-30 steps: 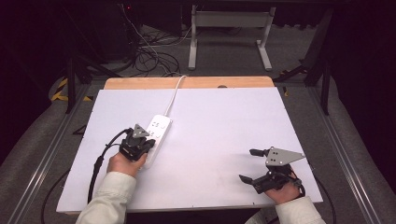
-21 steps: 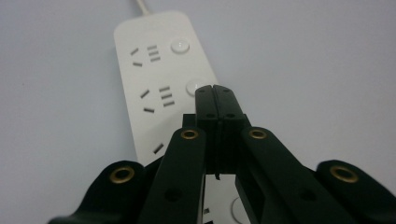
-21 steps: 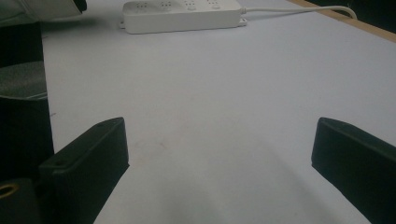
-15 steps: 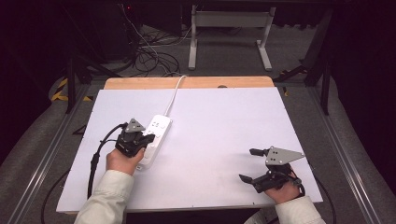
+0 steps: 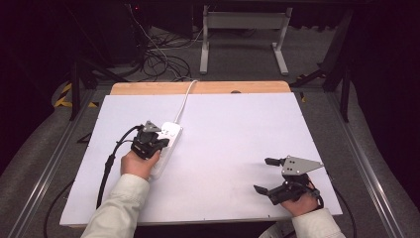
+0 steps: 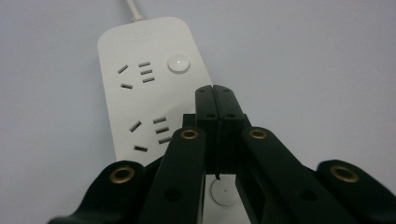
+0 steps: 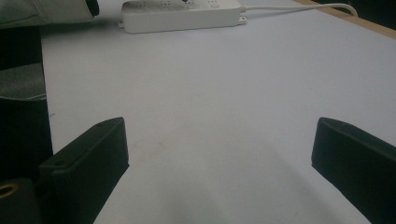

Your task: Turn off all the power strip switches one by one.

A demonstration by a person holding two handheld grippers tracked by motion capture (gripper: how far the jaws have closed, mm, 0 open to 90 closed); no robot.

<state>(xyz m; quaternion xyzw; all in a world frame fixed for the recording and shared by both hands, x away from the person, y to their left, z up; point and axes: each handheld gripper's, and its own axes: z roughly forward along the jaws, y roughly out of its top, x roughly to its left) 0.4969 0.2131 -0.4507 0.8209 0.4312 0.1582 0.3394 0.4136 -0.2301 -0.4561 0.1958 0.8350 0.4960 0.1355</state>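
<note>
The left gripper [image 6: 215,93], jaws pressed together, hangs over the power strip [image 6: 149,88] whose round button [image 6: 179,63] sits at 11 o'clock, while the right gripper [image 5: 267,174] gapes wide.

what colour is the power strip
White power strip, seen best in the left gripper view.

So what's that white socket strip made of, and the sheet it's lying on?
The socket strip looks like moulded plastic, off-white with a smooth satin finish: rounded corners, crisp slots and a soft sheen around its round button. The sheet looks like matte white board or laminate, flat and free of glare; which one is hard to tell. A pale wooden edge shows along its far side.
</note>
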